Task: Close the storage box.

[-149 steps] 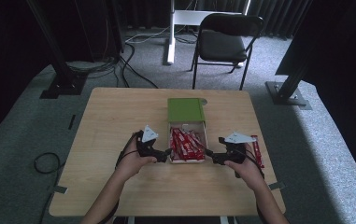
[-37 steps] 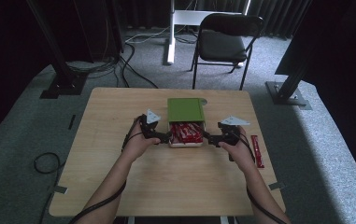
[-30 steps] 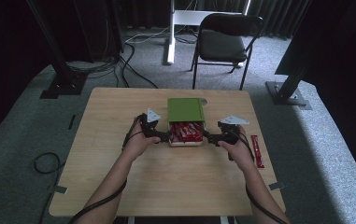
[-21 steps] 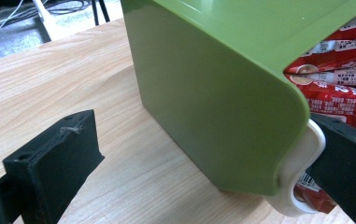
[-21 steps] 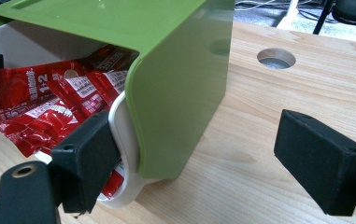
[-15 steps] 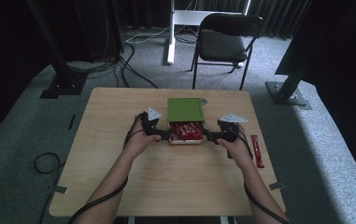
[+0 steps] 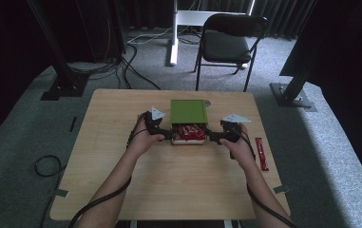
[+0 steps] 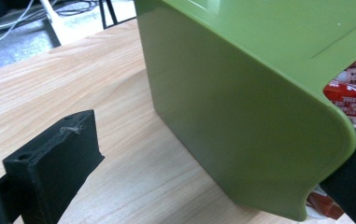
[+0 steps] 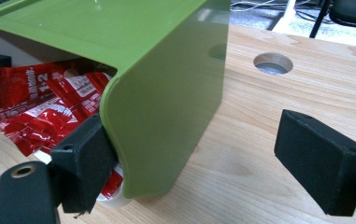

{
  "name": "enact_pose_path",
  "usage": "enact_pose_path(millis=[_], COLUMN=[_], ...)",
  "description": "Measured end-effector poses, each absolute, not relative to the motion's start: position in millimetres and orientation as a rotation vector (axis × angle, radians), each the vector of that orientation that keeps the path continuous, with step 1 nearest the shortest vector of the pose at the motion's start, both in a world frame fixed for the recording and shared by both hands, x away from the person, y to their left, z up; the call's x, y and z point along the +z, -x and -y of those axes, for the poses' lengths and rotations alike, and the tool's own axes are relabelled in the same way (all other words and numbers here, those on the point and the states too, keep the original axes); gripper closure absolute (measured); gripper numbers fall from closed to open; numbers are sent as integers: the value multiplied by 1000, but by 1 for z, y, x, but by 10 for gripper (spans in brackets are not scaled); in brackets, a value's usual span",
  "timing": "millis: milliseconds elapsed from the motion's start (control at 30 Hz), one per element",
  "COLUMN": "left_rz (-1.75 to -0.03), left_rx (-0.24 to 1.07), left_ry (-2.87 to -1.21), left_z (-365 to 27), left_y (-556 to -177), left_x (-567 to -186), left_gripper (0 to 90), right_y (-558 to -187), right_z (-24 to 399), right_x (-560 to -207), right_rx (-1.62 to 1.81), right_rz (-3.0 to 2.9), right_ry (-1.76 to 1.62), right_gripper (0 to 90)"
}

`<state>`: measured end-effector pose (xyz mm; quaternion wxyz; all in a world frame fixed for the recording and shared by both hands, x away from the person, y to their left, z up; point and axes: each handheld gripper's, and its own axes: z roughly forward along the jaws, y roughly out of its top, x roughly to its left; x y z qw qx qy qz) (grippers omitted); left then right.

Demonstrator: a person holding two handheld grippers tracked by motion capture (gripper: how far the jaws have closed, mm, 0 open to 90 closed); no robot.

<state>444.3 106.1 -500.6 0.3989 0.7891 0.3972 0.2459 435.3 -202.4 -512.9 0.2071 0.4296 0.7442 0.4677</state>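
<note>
A green lid (image 7: 188,111) lies over the far part of a white box (image 7: 188,141) full of red packets (image 7: 188,131) at mid-table. My left gripper (image 7: 165,134) stands open at the box's left side; in the left gripper view the lid's side wall (image 8: 241,116) lies between the jaws of the left gripper (image 8: 203,186). At the box's right side my right gripper (image 7: 215,137) is open. In the right gripper view the lid's corner (image 9: 161,121) sits against the left jaw of the right gripper (image 9: 203,168), with red packets (image 9: 40,107) showing under the lid.
One loose red packet (image 7: 261,153) lies on the wooden table (image 7: 178,190) near its right edge. A round hole (image 9: 272,63) is cut in the tabletop beyond the lid. A black chair (image 7: 228,45) stands behind the table.
Both hands have pushed forward and the box has slid farther under the green lid, so less of the red packets shows. The loose packet stayed at the right.
</note>
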Motion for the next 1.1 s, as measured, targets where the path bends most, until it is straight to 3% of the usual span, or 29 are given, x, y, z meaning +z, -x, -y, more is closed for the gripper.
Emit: enact_pose_path(millis=[800, 867, 933, 1100], left_rz=[-980, -983, -990, -992], left_rx=[552, 536, 538, 553], left_ry=[-1931, -1926, -1928, -1918], left_z=[-105, -108, -109, -115], left_y=[-426, -423, -421, -416], left_x=[-488, -487, -487, -488], left_gripper=[10, 57, 185, 156], right_y=[-419, -415, -414, -411], right_z=[206, 207, 208, 212], right_x=[-503, -502, -502, -502], right_rx=[1354, 1359, 1361, 1357], right_rz=[-2043, -2045, -2046, -2036], right_ry=[-1168, -1161, -1163, -1165], right_gripper=[143, 143, 143, 143])
